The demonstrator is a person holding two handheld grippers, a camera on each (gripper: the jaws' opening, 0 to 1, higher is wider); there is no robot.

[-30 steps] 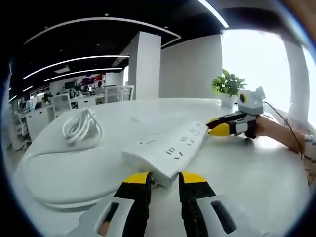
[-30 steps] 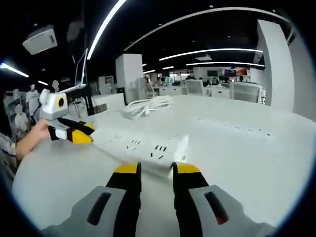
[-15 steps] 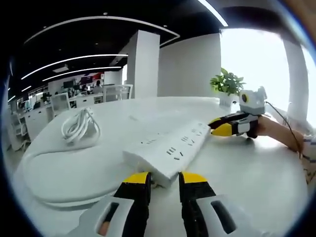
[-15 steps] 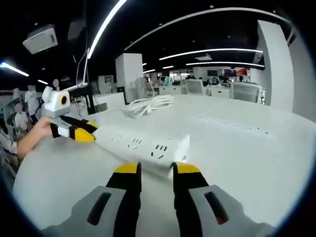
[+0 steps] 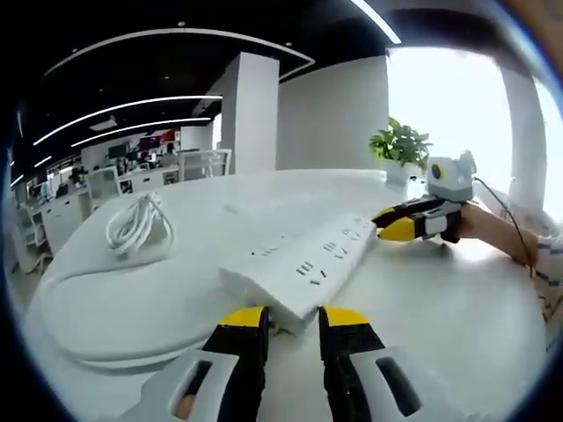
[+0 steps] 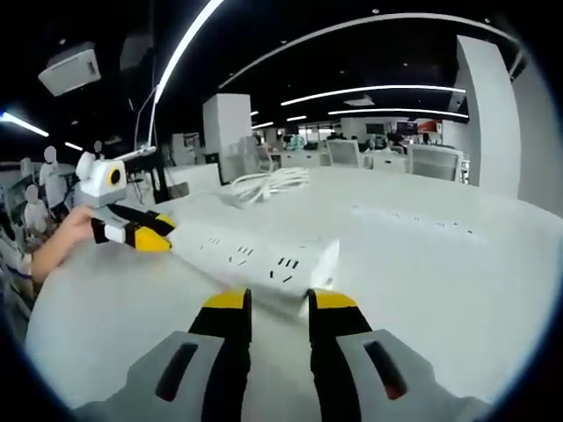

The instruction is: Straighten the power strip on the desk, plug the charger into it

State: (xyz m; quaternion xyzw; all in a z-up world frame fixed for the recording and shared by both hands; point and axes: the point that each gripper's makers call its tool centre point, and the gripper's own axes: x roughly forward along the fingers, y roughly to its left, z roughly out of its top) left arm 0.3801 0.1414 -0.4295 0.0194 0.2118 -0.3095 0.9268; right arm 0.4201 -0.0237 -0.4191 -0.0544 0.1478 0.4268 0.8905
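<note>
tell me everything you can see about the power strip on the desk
The power strip is a long white plastic bar with rows of dark socket slots along its top. It sits low over the white desk; whether it rests flat or is slightly lifted cannot be told. The left gripper meets one end and the right gripper the other, each with yellow-tipped jaws at the strip's edge. Nothing is plugged in.

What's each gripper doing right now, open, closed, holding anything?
Left gripper: shut on one end of the power strip.
Right gripper: shut on the opposite end.
</note>
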